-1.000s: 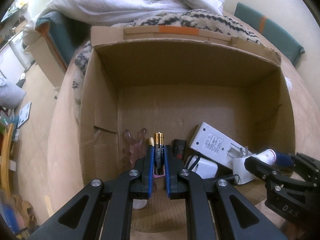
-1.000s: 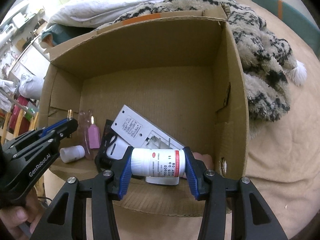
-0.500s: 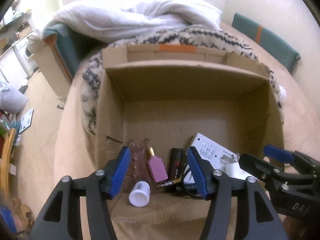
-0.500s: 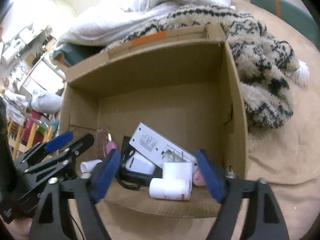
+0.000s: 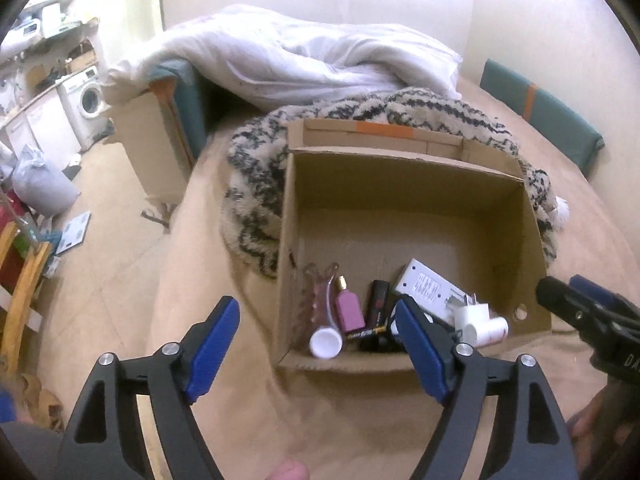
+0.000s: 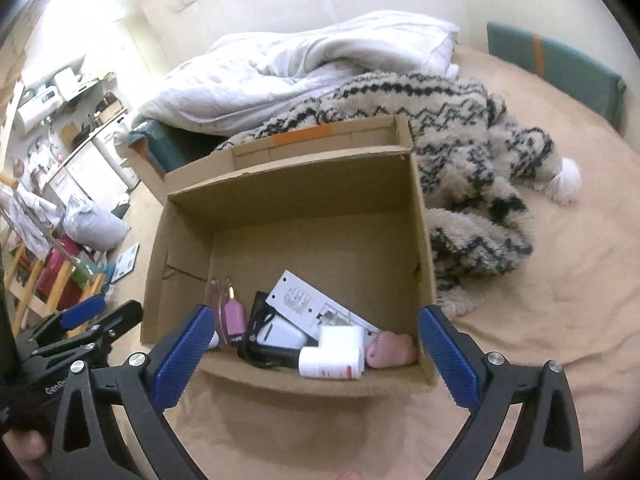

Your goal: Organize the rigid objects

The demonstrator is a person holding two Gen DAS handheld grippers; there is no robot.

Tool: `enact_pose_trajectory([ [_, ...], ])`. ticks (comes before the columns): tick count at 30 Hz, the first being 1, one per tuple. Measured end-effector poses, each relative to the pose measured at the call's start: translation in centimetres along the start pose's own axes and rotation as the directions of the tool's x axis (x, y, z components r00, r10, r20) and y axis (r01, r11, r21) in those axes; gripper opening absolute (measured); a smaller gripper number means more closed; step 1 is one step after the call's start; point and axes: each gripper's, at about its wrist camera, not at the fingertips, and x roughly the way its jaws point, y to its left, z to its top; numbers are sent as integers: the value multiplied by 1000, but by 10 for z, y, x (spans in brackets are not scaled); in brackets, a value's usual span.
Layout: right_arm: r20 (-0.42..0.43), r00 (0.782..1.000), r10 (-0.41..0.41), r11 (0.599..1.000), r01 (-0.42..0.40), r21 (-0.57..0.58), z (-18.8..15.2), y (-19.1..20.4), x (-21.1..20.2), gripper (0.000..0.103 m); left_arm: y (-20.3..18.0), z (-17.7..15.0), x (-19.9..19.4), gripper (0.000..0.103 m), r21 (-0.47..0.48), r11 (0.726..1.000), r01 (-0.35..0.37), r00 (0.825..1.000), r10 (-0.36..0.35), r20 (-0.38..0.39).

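Left wrist view: the left gripper (image 5: 316, 344) is empty, its jaws opening above the cardboard box (image 5: 408, 168). The battery (image 5: 366, 334) and white bottle (image 5: 486, 330) lie inside among other items. The right gripper (image 6: 316, 348) stands released and empty. No loose items show outside the box.
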Motion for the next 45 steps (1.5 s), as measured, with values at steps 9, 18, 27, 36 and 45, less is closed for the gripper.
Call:
enact_pose_trajectory([
  [9, 153, 988, -33, 998, 41, -52, -37, 17, -56, 103, 16, -31, -62, 102, -31, 999, -20, 987, 25, 156],
  [18, 184, 982, -50, 996, 64, -69, -58, 29, -72, 103, 10, -54, -86, 102, -7, 1000, -24, 980, 25, 197],
  [27, 173, 980, -98, 990, 113, -79, -61, 32, -62, 103, 12, -55, -73, 102, -51, 999, -18, 987, 26, 156],
  [36, 175, 979, -103, 990, 118, -74, -60, 30, -62, 103, 15, -56, -72, 102, -57, 998, -24, 988, 32, 150],
  [45, 178, 978, -107, 990, 120, -67, -58, 26, -62, 103, 10, -57, -74, 102, -34, 999, -20, 987, 25, 156],
])
